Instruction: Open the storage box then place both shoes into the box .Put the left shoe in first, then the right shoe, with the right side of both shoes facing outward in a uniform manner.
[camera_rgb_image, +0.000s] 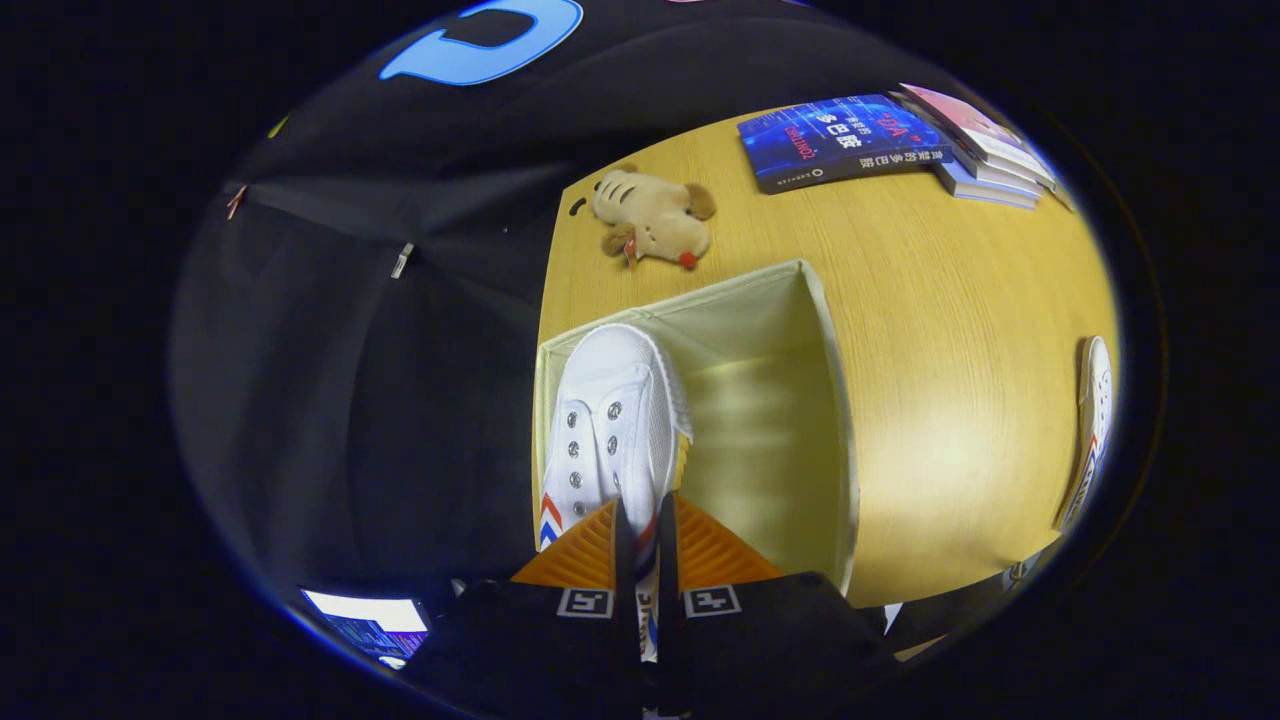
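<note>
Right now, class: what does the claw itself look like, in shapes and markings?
The claw has two wedge-shaped fingers with ribbed outer faces, tapering to their tips. Each sits on a black housing bearing a square black-and-white marker. They pinch the white shoe.

My gripper view rides above the fingers, facing steeply down, close over the open storage box on the table.

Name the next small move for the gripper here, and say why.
Probably lower further, then release: the gripper is shut on the white shoe, held over the open storage box along its wall, while the second shoe waits on the table.
</note>
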